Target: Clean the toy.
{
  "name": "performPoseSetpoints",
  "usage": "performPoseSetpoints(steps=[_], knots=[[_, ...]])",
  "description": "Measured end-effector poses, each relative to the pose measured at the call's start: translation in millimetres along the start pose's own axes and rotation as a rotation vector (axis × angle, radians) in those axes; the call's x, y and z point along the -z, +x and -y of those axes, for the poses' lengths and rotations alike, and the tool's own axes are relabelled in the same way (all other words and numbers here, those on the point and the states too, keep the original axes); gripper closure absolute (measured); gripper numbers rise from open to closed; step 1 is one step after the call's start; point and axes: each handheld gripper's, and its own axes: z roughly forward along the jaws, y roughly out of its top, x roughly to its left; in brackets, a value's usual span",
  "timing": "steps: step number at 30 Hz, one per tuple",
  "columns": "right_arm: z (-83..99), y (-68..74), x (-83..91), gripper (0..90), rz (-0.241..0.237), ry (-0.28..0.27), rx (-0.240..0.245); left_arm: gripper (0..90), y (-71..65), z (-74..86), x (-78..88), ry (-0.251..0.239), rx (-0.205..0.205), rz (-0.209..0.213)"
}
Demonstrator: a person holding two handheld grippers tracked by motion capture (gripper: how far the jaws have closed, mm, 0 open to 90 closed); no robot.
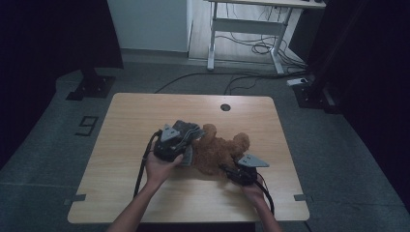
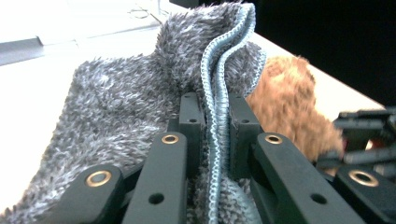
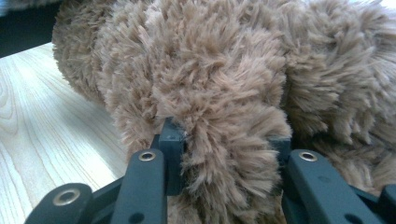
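Forearms enter from bottom edge of high view, each hand on a gripper. Right gripper [image 1: 231, 170] near front-right of table [image 1: 145, 106], jaws part open and clamped on a thick tuft of brown plush toy [image 1: 217, 147]; right gripper view shows fur [image 3: 224, 154] squeezed between both pads. Left gripper [image 1: 187, 140] just left of toy, jaws nearly closed, pinching doubled blue-stitched hem of grey fuzzy cloth [image 2: 217, 107]; cloth [image 1: 186, 129] bunched over gripper's front, touching toy's left side. Toy lies approx mid-table, between both grippers, head end toward right. Behind table: floor w/ cables [image 1: 251, 77], desk legs [image 1: 211, 38].
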Motion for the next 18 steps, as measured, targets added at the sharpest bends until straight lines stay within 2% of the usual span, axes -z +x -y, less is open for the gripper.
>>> performPoseSetpoints(steps=[3, 4, 5, 6, 10, 11, 14, 18], knots=[[-0.2, -0.2, 0.0, 62.2, 0.0, -0.001, 0.002, 78.7, 0.6, 4.6, -29.3, 0.094, 0.001, -0.021], [-0.1, -0.3, 0.0, 62.1, 0.0, -0.001, 0.0, 78.6, 3.4, 12.1, -38.9, 0.109, 0.011, -0.023], [0.0, -0.2, 0.0, 61.6, 0.001, -0.002, -0.004, 78.6, 5.3, 17.4, -41.4, 0.097, 0.013, -0.026], [0.1, -0.1, -0.1, 61.2, 0.003, -0.003, -0.011, 78.7, 6.9, 20.9, -40.1, 0.083, 0.009, -0.025], [0.2, -0.3, 0.0, 60.9, -0.005, -0.003, -0.013, 78.9, 14.5, 23.6, -24.5, 0.08, -0.008, -0.022], [0.3, -0.3, 0.1, 60.9, -0.006, -0.003, -0.012, 78.8, 17.6, 23.8, -20.0, 0.077, -0.012, -0.031], [0.0, 0.0, 0.2, 60.7, -0.003, -0.002, -0.015, 78.8, 28.2, 25.8, -5.9, 0.069, -0.028, -0.102], [0.1, 0.0, 0.4, 60.8, -0.003, -0.001, -0.014, 78.6, 47.5, 41.1, 6.5, 0.073, 0.025, -0.133]])
